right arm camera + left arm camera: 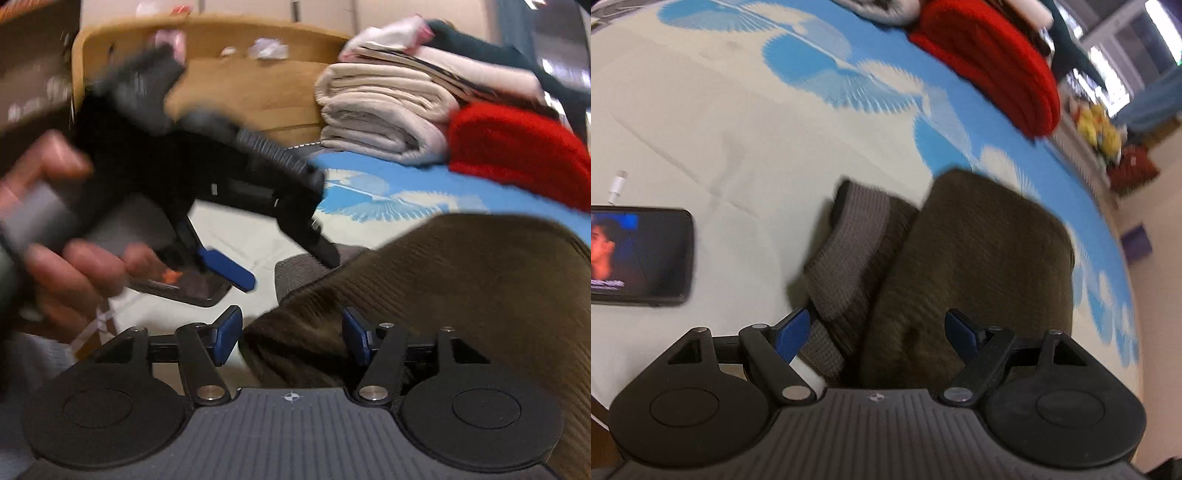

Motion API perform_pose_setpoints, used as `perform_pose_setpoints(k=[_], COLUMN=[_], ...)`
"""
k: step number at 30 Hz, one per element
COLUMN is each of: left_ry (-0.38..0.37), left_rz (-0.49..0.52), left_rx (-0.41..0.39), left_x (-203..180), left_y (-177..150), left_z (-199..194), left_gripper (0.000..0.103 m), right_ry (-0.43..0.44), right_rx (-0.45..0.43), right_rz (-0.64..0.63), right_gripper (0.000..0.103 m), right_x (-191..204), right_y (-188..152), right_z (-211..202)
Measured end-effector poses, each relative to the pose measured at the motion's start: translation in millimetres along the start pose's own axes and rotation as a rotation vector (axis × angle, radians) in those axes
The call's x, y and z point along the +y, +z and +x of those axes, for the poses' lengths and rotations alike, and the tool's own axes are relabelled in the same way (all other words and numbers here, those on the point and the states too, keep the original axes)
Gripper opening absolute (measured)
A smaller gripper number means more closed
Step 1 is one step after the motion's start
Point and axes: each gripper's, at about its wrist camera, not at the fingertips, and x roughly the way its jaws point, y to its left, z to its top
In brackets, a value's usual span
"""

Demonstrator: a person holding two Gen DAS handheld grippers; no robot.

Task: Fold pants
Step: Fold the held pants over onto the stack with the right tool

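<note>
The olive-brown corduroy pants [979, 254] lie bunched on the bed, with a grey ribbed waistband [849, 254] on their left side. My left gripper [875, 328] is open, its blue fingers either side of the waistband and the near fold. In the right wrist view the pants [461, 280] fill the lower right. My right gripper [291, 334] is open with the cloth's near edge between its fingers. The left gripper [229, 206] shows there too, held by a hand, blurred, above the bed.
The bed sheet [738, 129] is cream with blue fan shapes. A lit phone [639, 254] and a white cable plug [618, 182] lie at the left. A red folded garment [997, 62] and stacked cream clothes [384, 110] sit at the far side. The bed edge [1108, 229] runs along the right.
</note>
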Motion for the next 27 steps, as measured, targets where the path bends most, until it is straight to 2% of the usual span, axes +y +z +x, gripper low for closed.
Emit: perform_pose_setpoints(k=[1,3,4,5,6,8,11,14,17,18,20,21,24,25,26,27], left_ry=[0.008,-0.001,0.001,0.043,0.084,0.084,0.071,0.027,-0.028,-0.046,-0.018,0.018,0.121,0.123,0.095,0.081], left_rz=[0.015,0.045,0.067,0.097,0.121,0.109,0.13,0.164,0.179,0.169,0.154,0.124,0.069,0.024,-0.013,-0.006], left_rx=[0.021,0.058,0.054,0.038,0.02,0.018,-0.015,-0.047,-0.093,-0.113,-0.131,-0.121,-0.026,-0.02,-0.025,-0.032], left_x=[-4,-14,-20,-26,-31,-34,-53,-79,-91,-85,-60,-39,11,24,32,32], left_y=[-3,-11,-14,-16,-18,-16,1,29,49,51,43,34,-2,-10,-11,-8], left_z=[6,14,14,13,12,3,-10,-27,-52,-59,-62,-55,-13,-3,-2,-7], left_gripper=[0.083,0.072,0.059,0.041,0.035,0.023,0.02,0.019,0.019,0.019,0.019,0.019,0.019,0.027,0.027,0.028], right_ry=[-0.008,-0.074,-0.101,-0.153,-0.203,-0.255,-0.261,-0.296,-0.311,-0.306,-0.272,-0.255,-0.194,-0.184,-0.18,-0.179], right_rx=[-0.006,0.001,-0.013,-0.017,-0.014,0.013,0.041,0.014,-0.011,-0.025,-0.059,-0.071,-0.097,-0.08,-0.054,-0.021], right_rz=[0.032,0.068,0.083,0.079,0.062,0.027,0.03,0.024,0.087,0.109,0.141,0.15,0.164,0.162,0.161,0.164], right_gripper=[0.068,0.068,0.07,0.071,0.071,0.071,0.072,0.075,0.075,0.074,0.073,0.072,0.072,0.072,0.072,0.072], right_x=[-4,-17,-27,-32,-36,-40,-38,-32,-34,-36,-38,-38,-38,-38,-39,-40], right_y=[-4,-6,-8,-9,-11,-17,-31,-38,-32,-27,-20,-17,-15,-18,-22,-27], right_z=[-17,-45,-61,-70,-77,-79,-71,-64,-64,-67,-79,-83,-87,-83,-77,-71])
